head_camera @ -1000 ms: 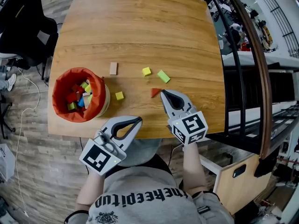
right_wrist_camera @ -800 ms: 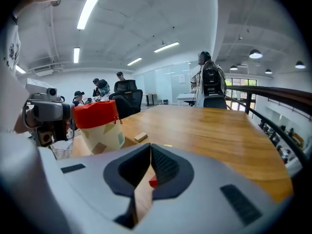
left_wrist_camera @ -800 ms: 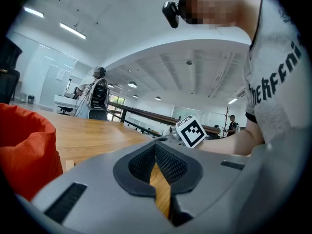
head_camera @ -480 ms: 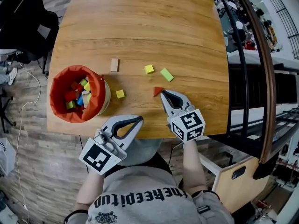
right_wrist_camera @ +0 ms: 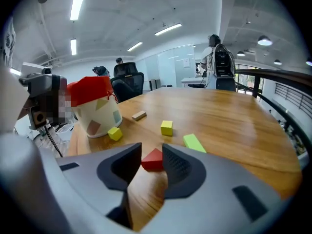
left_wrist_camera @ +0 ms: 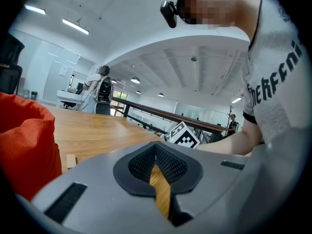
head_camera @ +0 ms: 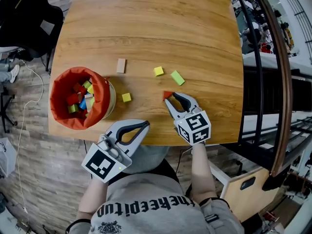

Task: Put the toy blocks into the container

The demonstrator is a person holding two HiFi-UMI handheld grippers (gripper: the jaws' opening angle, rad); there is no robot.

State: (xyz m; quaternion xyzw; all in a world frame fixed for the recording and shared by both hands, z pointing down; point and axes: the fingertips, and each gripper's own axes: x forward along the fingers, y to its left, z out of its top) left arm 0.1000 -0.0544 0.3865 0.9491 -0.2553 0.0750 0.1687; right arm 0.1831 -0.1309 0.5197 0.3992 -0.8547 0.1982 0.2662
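Now the right gripper (head_camera: 171,98), jaws just opened part-way, brackets the red triangular wooden block (right_wrist_camera: 153,160) without gripping it, so closing seems next; the left gripper (head_camera: 144,126) sits closed, empty.

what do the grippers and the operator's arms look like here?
Both the left gripper and right gripper have light grey shells, dark ribbed pads, and a white cube with black square markers at the back. Bare forearms; grey short-sleeved T-shirt with dark print.

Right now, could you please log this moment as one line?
right gripper: open, jaws just opening, red block between tips | left gripper: shut, empty
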